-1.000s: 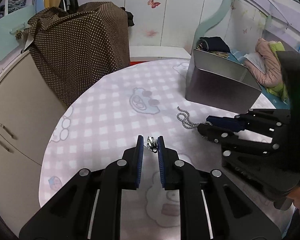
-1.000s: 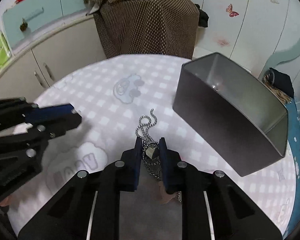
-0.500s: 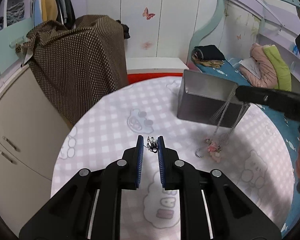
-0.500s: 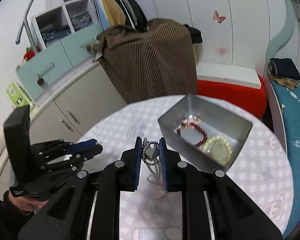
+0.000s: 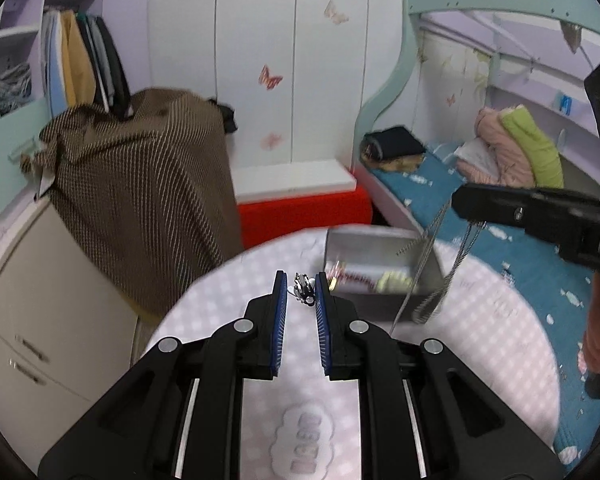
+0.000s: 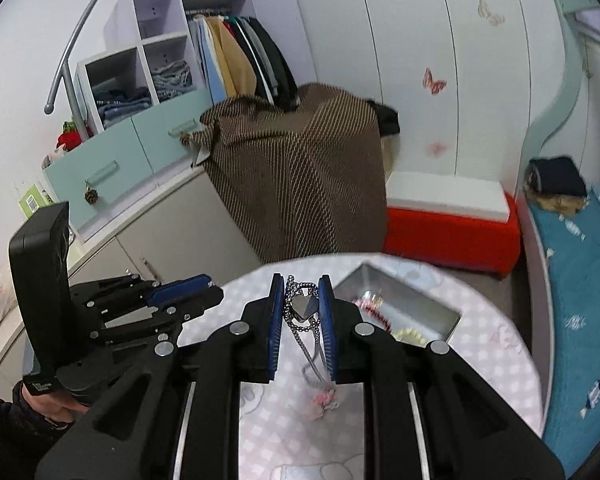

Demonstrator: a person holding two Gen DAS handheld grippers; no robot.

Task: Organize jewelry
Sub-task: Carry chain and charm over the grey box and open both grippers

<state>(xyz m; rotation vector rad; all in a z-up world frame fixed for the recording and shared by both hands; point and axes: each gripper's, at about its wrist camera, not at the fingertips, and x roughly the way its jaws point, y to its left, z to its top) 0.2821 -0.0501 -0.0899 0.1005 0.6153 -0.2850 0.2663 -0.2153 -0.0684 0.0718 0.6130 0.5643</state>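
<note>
My left gripper [image 5: 301, 289] is shut on a small silver ring [image 5: 304, 288] and holds it high above the round table [image 5: 480, 344]. My right gripper [image 6: 300, 304] is shut on a silver chain necklace [image 6: 302, 308] with a heart pendant; the chain hangs down with a pink charm [image 6: 324, 400] at its end. In the left wrist view the right gripper [image 5: 500, 208] is at the right with the chain [image 5: 444, 272] hanging beside the grey metal box [image 5: 380, 272]. The box [image 6: 404, 312] holds a red bead bracelet [image 6: 374, 312] and a pale yellow bracelet [image 6: 410, 336].
The table has a pink checked cloth [image 6: 480, 360]. Behind it are a brown dotted cloth over furniture [image 5: 140, 200], a red and white bench [image 5: 300, 200], beige cabinets [image 5: 28, 320] at the left and a bed with blue bedding [image 5: 520, 248] at the right.
Both grippers have risen well above the table. The right gripper has lifted the necklace off the cloth, and it now hangs near the box. The left gripper still holds the ring.
</note>
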